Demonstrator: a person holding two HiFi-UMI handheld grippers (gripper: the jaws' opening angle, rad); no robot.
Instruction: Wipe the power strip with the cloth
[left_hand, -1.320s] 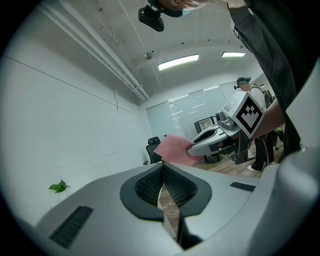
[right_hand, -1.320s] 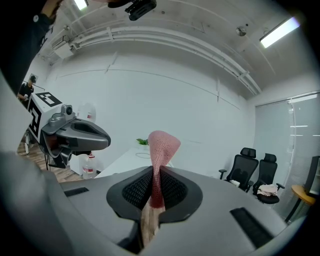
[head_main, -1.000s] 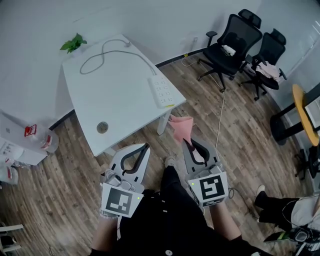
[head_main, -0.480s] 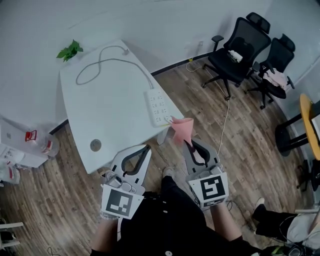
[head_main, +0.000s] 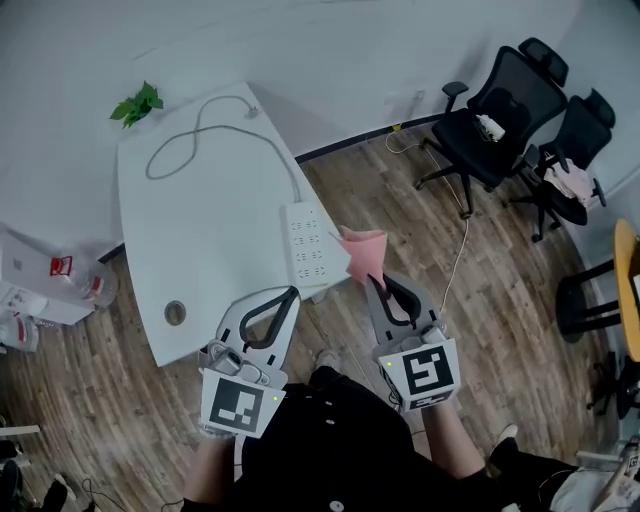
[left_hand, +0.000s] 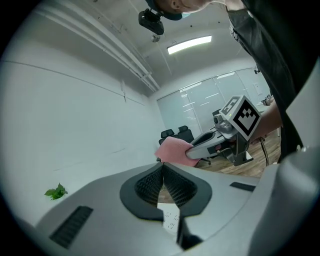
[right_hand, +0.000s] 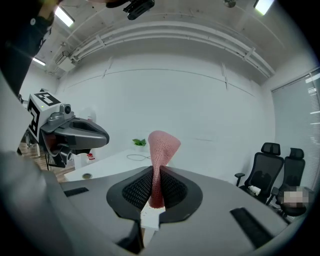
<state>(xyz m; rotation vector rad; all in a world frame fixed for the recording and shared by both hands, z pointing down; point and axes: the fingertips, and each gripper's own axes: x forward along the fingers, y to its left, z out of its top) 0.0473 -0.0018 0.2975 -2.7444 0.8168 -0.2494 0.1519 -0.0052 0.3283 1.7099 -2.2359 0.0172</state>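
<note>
The person has closed on the white table (head_main: 200, 230) over the last second: the pink cloth (head_main: 362, 255), clamped in the right gripper (head_main: 370, 284), now hangs just beside the near end of the power strip (head_main: 306, 245), apparently not yet touching it. Wiping looks ready to begin. The left gripper (head_main: 291, 293) is closed and empty. The cloth, a soft knit, flares like a cone above the ribbed pads. The strip is a long, hard plastic slab with rows of sockets, its grey cable (head_main: 200, 120) looping across the smooth tabletop.

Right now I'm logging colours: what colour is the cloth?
Pink cloth, clearest in the right gripper view.
</note>
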